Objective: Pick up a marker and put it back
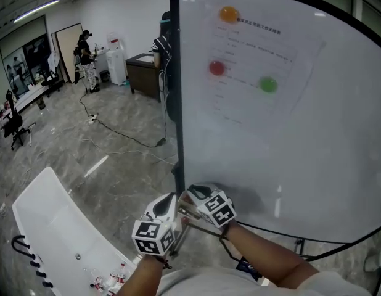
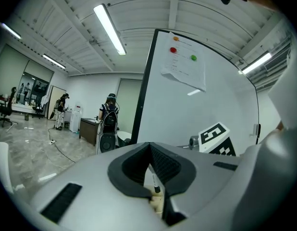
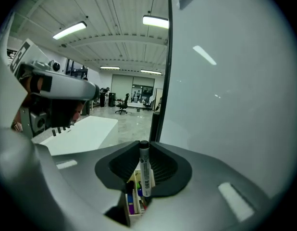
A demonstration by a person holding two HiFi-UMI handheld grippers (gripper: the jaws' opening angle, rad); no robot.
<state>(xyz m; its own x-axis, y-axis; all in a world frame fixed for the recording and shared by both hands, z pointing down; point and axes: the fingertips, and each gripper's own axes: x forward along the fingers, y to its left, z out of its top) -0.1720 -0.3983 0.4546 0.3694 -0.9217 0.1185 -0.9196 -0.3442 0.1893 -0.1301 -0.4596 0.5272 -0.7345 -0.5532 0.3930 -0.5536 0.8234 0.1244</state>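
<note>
In the right gripper view my right gripper is shut on a white marker with a black cap, which stands lengthwise between the pads. Under it lies an open box of coloured markers. In the head view both grippers are close together at the whiteboard's lower left corner, the right gripper just beside the left gripper. In the left gripper view the left gripper has its pad tips touching and nothing between them. A thin marker and a pale box edge show through the gap below.
A big whiteboard on a black frame fills the right side, with a paper sheet and three coloured magnets. A white table stands at lower left with small items on it. A cable crosses the floor and people stand far back.
</note>
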